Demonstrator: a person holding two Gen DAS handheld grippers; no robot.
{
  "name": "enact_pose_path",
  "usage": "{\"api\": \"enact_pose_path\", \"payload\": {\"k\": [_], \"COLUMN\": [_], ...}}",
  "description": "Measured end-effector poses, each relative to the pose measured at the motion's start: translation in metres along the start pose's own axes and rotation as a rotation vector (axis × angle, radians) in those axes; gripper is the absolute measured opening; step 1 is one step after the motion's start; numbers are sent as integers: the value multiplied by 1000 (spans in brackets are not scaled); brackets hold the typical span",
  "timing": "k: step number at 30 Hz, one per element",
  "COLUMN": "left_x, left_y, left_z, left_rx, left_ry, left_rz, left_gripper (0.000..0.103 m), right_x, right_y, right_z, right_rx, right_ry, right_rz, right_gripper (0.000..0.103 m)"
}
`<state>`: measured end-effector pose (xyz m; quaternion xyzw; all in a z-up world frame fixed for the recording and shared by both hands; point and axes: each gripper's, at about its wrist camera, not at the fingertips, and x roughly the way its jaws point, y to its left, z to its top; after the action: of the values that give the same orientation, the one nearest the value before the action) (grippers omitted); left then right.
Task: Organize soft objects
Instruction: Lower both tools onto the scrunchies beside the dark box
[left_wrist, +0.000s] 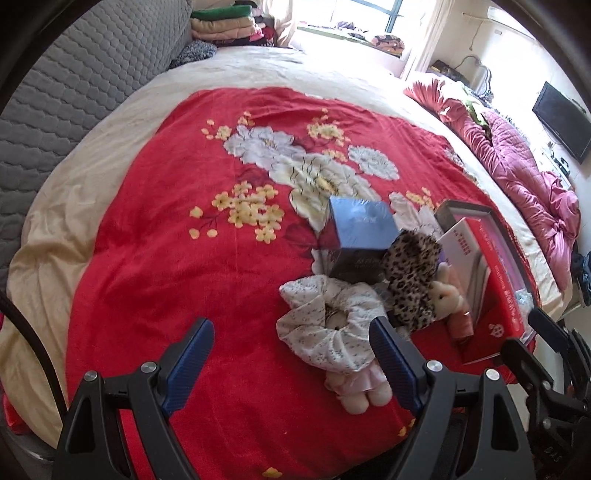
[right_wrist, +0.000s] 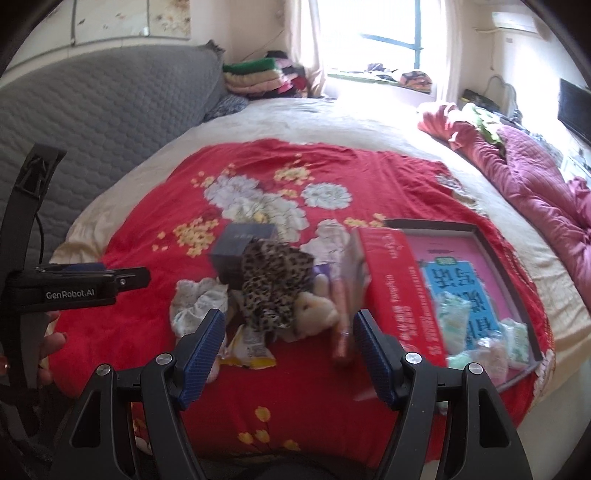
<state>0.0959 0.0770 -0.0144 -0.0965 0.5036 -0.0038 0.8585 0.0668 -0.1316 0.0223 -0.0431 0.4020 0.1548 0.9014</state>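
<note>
Bedroom scene: a bed (left_wrist: 110, 206) is covered by a red floral blanket (left_wrist: 184, 258), with a grey quilted headboard (left_wrist: 74, 92) behind and folded clothes (right_wrist: 255, 75) stacked by the window. Soft objects are piled right of centre on the blanket. A white floral scrunchie (left_wrist: 332, 328) is seen just ahead of the left tool (left_wrist: 291, 365), whose blue pads are spread wide with nothing held. A leopard-print scrunchie (right_wrist: 273, 288) is draped against a dark blue box (left_wrist: 358, 236), touching a small plush toy (right_wrist: 314, 314). A red box (right_wrist: 399, 291) lies beside a shallow tray (right_wrist: 480, 232) holding pale soft items. The right tool (right_wrist: 290, 352) is also wide apart, hovering over the pile; its view is slightly blurred.
</note>
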Motion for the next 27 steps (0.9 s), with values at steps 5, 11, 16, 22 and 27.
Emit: {"api": "enact_pose_path", "payload": {"k": [5, 11, 16, 22, 27], "left_x": [22, 55, 77, 93, 102], "left_y": [8, 17, 14, 13, 16], "left_z": [-2, -1, 0, 5, 6], "left_rx": [-6, -9, 0, -1, -14], "left_ry": [31, 78, 113, 129, 127], "left_rz": [7, 11, -12, -26, -63], "left_gripper": [85, 86, 86, 86, 85], "right_x": [39, 78, 104, 119, 129], "right_y": [16, 22, 25, 23, 19], "right_z": [2, 5, 3, 3, 5], "right_rx": [-39, -67, -85, -97, -83], "right_ry": [42, 84, 121, 132, 130], "right_rz": [11, 5, -12, -29, -38], "right_gripper": [73, 73, 73, 73, 67]}}
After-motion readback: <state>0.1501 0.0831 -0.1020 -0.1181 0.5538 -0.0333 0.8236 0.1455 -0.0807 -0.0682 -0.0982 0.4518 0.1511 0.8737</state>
